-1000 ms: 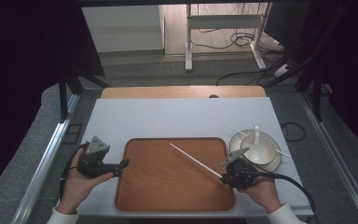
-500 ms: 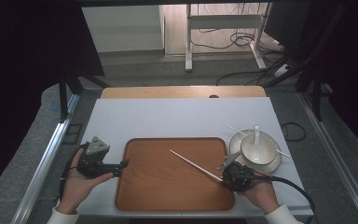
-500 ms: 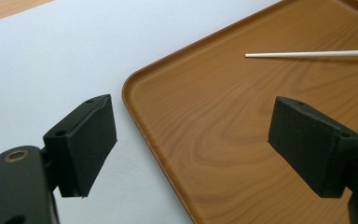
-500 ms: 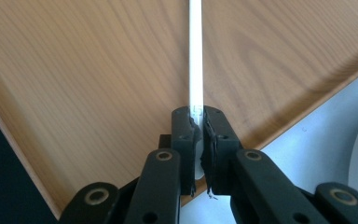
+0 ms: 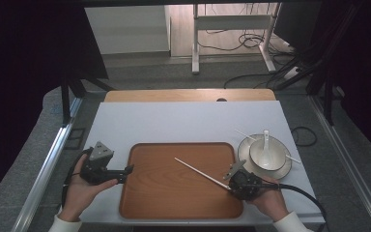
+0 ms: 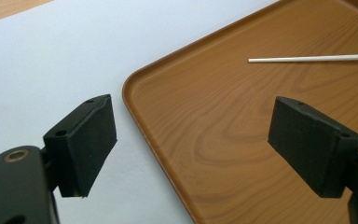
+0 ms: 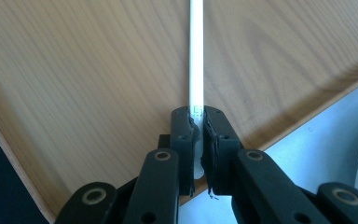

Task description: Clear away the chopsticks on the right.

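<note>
Chopstick [image 5: 200,173] work is what I have in hand, and I'll run across the table from the left. My left gripper [image 5: 125,170] hangs at the left edge of the wooden tray [image 5: 174,203], held level and pointing toward it. In the left gripper view its jaws stand spread wide with nothing between them; one is over the white table cover [image 6: 51,56], the other over the tray's floor [image 6: 223,121], and the tray's rounded corner sits between them. Moving right, the white chopstick lies slanting across the tray's middle, its thin tip toward the far left and its thick end toward the near right. There my right gripper [image 5: 230,182] has it: in the right gripper view the jaws are pressed in on the chopstick's [image 7: 196,56] end, pinching it close above the tray's near right corner. Beyond the tray's right rim sits a white plate [image 5: 244,150] carrying a bowl [image 5: 276,155] with a spoon [image 5: 265,140] in it.
</note>
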The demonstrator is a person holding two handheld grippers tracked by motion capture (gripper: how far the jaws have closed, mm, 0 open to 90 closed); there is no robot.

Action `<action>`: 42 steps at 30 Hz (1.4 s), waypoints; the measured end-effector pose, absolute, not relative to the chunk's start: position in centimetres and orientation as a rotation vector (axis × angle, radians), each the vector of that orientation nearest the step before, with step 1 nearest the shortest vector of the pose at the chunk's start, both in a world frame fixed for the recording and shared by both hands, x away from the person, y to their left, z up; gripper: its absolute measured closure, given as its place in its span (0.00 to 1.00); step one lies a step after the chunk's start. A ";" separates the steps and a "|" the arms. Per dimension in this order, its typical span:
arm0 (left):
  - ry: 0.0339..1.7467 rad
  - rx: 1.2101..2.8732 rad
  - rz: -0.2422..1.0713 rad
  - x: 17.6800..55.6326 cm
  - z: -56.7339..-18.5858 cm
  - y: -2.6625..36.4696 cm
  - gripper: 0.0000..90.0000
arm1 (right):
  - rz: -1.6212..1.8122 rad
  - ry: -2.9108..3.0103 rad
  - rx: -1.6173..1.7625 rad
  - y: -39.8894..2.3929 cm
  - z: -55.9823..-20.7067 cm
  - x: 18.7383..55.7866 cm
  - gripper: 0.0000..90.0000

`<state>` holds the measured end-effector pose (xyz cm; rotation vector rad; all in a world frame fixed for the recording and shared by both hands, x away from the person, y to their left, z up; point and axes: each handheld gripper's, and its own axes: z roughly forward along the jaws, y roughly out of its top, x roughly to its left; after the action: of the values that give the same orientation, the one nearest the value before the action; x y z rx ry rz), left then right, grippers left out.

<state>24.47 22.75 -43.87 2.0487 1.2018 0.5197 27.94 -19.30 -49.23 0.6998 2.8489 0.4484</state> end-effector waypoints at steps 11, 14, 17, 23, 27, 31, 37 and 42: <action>1.206 2.039 0.523 24.4 -43.8 22.8 0.16 | 0.462 2.839 0.686 -19.4 -49.1 28.0 0.76; 1.205 2.032 0.526 24.4 -43.6 23.0 0.16 | 0.571 2.836 0.696 -19.7 -48.2 28.0 0.71; 1.209 2.025 0.530 24.3 -43.5 23.1 0.16 | 0.690 2.785 0.723 -20.1 -47.0 28.1 0.63; 1.208 2.020 0.535 24.3 -43.3 23.1 0.16 | 0.898 2.743 0.753 -19.9 -46.1 28.3 0.56; 1.204 2.020 0.535 24.3 -43.3 23.0 0.16 | 0.933 2.748 0.751 -19.0 -45.9 28.6 0.58; 1.206 2.021 0.534 24.3 -43.3 23.0 0.16 | 0.957 2.773 0.726 -17.5 -45.8 29.1 0.66; 1.204 2.021 0.535 24.3 -43.3 23.1 0.16 | 0.941 2.806 0.740 -15.1 -46.3 30.5 0.81; 1.208 2.019 0.537 24.3 -43.3 23.1 0.16 | 0.883 2.834 0.720 -13.2 -46.8 31.2 0.96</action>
<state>24.26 23.11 -43.25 2.0189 1.2076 0.5368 31.21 -13.25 -46.78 0.7197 2.8337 0.8826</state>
